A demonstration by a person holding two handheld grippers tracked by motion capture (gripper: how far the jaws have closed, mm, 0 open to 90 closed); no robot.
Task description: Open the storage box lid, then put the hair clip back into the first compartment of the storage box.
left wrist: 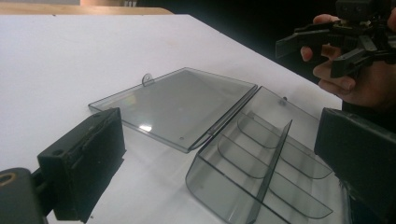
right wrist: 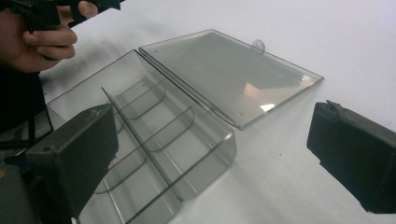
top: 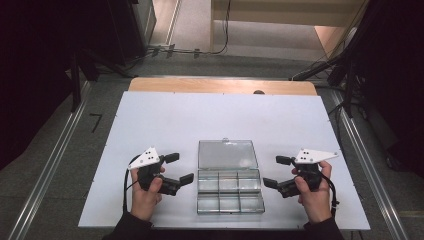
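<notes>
A clear grey plastic compartment box (top: 230,191) stands open near the front edge of the white table top (top: 165,120). Its lid (top: 227,154) lies flat behind it, hinged back. The compartments (left wrist: 252,163) look empty, with thin dividers between them. My left gripper (top: 180,168) hovers just left of the box, jaws wide apart with nothing between them. My right gripper (top: 274,171) hovers just right of it, also open and empty. In the left gripper view the right gripper (left wrist: 308,58) shows beyond the box. The right gripper view looks across the box (right wrist: 149,135) and lid (right wrist: 229,74).
The white top lies on a wooden table whose far edge (top: 220,85) shows behind it. Metal rails (top: 55,160) run along the floor on both sides. Cables (top: 190,50) and dark stands are farther back.
</notes>
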